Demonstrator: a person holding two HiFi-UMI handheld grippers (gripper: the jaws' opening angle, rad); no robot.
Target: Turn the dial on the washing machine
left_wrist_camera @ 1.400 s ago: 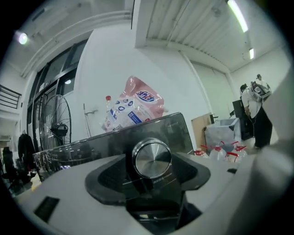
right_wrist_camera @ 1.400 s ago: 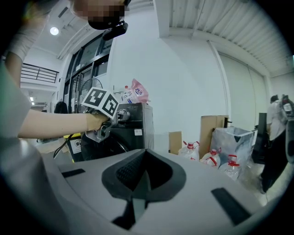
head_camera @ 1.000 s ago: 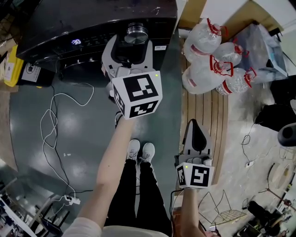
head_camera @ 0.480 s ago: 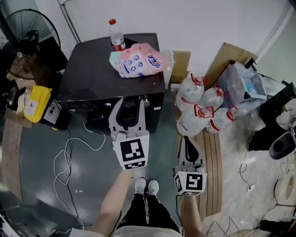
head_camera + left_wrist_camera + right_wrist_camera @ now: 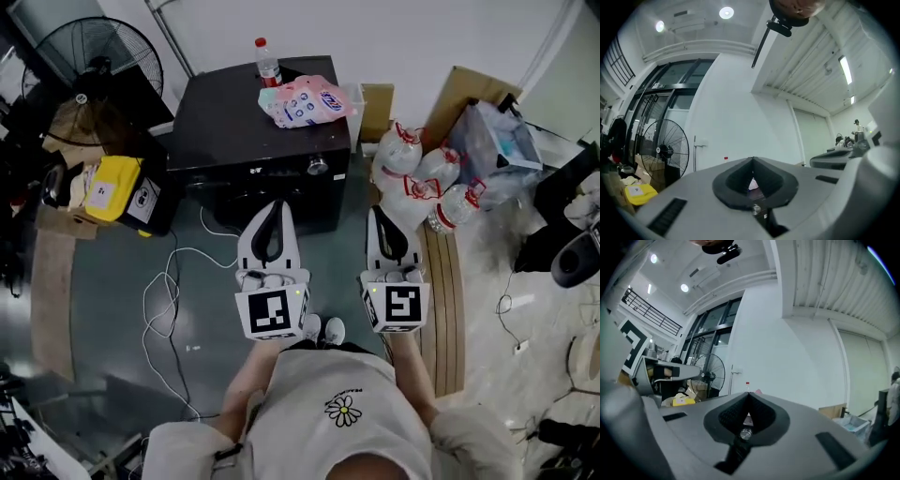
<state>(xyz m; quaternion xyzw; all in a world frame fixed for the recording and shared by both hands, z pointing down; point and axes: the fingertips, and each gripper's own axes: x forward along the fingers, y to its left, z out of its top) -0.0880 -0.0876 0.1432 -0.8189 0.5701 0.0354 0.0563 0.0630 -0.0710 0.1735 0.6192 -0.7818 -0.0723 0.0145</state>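
The dial [image 5: 318, 166] is facing out from the washing machine [image 5: 246, 131] front, across open floor [image 5: 339, 251] ahead of the fingers. The left gripper [image 5: 273, 202] fingers, just closing, and the right gripper [image 5: 379, 208] fingers are pressing together, holding nothing.

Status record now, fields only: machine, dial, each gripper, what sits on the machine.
washing machine: black, against the wall, in front of the person
dial: right end of the front panel, nothing touching it
left gripper: jaws have just closed, together, nothing between them, not on the dial
right gripper: jaws together, empty
on top of machine: bottle with red cap, pink bag
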